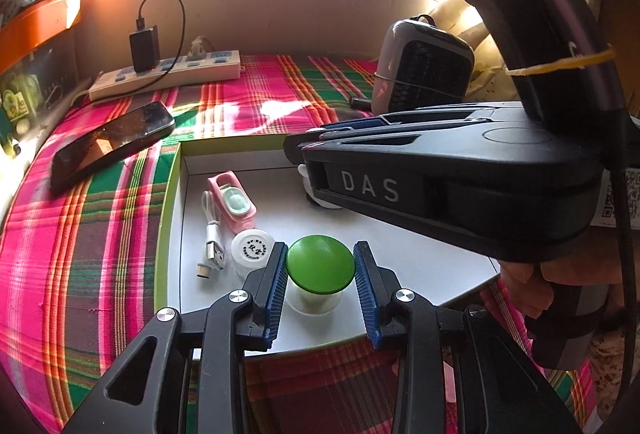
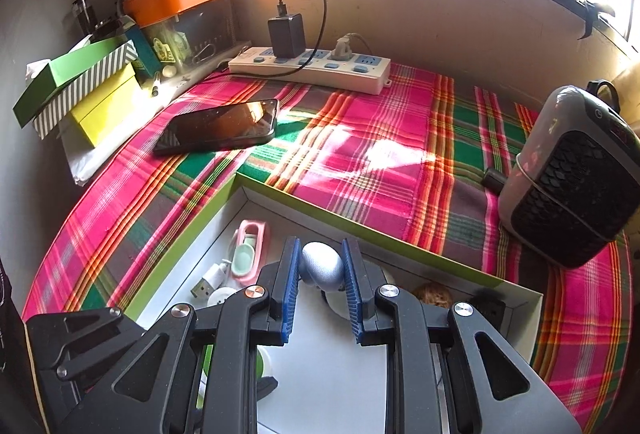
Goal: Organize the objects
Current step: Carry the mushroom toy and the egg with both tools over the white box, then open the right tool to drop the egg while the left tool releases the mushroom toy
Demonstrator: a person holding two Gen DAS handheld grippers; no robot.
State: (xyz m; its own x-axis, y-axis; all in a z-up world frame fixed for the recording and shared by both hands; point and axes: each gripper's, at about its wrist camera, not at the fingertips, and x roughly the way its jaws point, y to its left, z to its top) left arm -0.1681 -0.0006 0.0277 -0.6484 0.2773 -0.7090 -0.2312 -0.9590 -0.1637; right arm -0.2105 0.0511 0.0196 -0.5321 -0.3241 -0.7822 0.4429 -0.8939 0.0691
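Ribbed blue pads of the left gripper (image 1: 320, 274) clamp a smooth round green lid (image 1: 321, 263) on a clear jar inside the white box (image 1: 420, 254). Right gripper (image 2: 320, 276) pinches a grey-blue rounded piece (image 2: 322, 266); far beyond, a glossy phone (image 2: 218, 126) lies on plaid cloth (image 2: 380, 138).

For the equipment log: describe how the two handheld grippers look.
Both the left gripper and the right gripper have black angular plastic linkages, silver round pivot bolts and ribbed blue pads. The right gripper's body reads "DAS" in grey letters, with a black cable alongside it.
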